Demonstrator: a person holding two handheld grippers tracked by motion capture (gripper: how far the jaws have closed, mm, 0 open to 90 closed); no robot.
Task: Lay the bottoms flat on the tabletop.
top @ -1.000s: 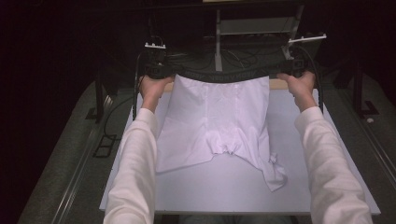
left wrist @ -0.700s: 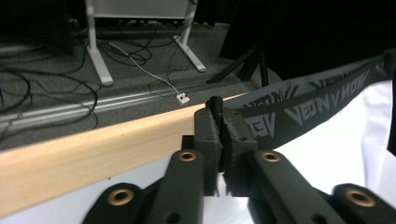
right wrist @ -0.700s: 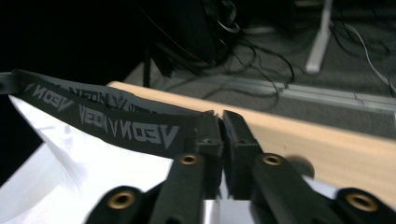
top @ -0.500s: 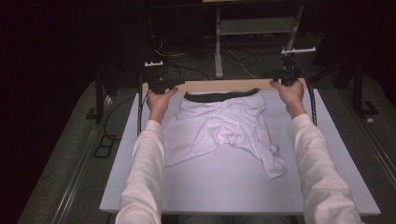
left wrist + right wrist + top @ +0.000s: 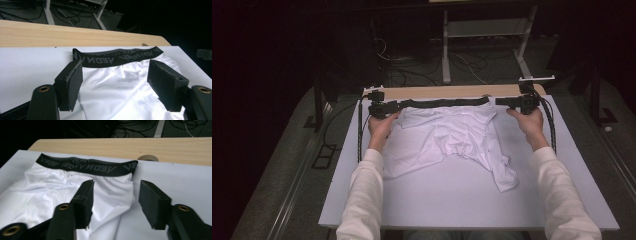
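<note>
High view, white shorts (image 5: 447, 140) flat, black waistband (image 5: 444, 102) crosswise along far edge, both hand-held grippers open, empty.

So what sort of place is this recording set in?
Probably a lab or workshop recording bench: a white table in a dark room, loose cables on the floor, a metal stand behind, white shorts laid out.

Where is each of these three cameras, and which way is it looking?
High view: above the person's side, looking forward and down on the table; both forearms, the left gripper and right gripper show.
Left gripper view: rides the left gripper, looking along its open jaws at the white shorts.
Right gripper view: rides the right gripper, jaws open, facing the shorts' other corner.
Shared: all show the black waistband and the wooden board.
</note>
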